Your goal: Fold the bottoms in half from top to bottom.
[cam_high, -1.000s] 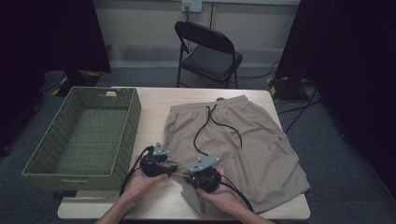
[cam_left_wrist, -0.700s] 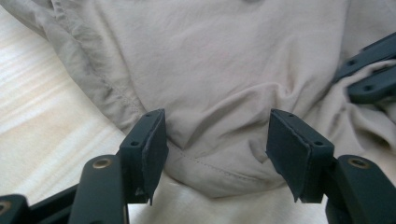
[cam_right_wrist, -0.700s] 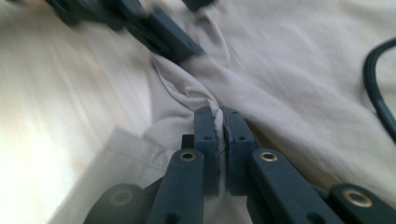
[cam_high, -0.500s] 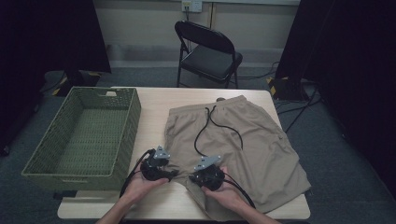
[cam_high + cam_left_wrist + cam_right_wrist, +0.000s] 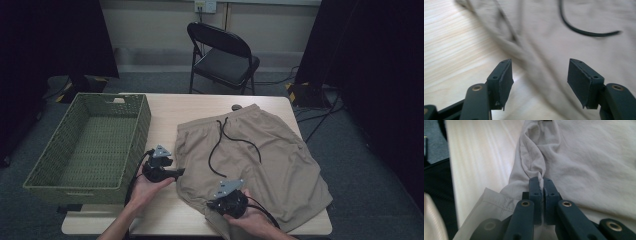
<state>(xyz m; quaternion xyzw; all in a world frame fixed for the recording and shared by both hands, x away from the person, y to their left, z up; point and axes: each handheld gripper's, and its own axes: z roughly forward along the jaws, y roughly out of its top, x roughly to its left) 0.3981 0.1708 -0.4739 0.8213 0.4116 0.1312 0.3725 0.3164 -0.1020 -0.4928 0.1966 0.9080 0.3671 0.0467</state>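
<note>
Right gripper pinching a bunched fold of the shorts, fold hidden between pads; left gripper spread, shorts blurred.

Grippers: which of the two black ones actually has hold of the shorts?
The right gripper: its jaws are shut on a pinched fold of the beige shorts near the table's front edge. The left gripper stands open over the shorts' side edge, gripping nothing.

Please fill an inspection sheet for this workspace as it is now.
Surface: wooden table, bare between basket and shorts.
Job's things: tan shorts spread flat; black drawstring on top.
Clutter: green basket at left, nothing seen inside.
Grippers: left tool open, over the shorts' edge; right tool shut on a pinched fold of the shorts.
Cables: black cable trails from the left tool.
Surroundings: folding chair behind the table.
</note>
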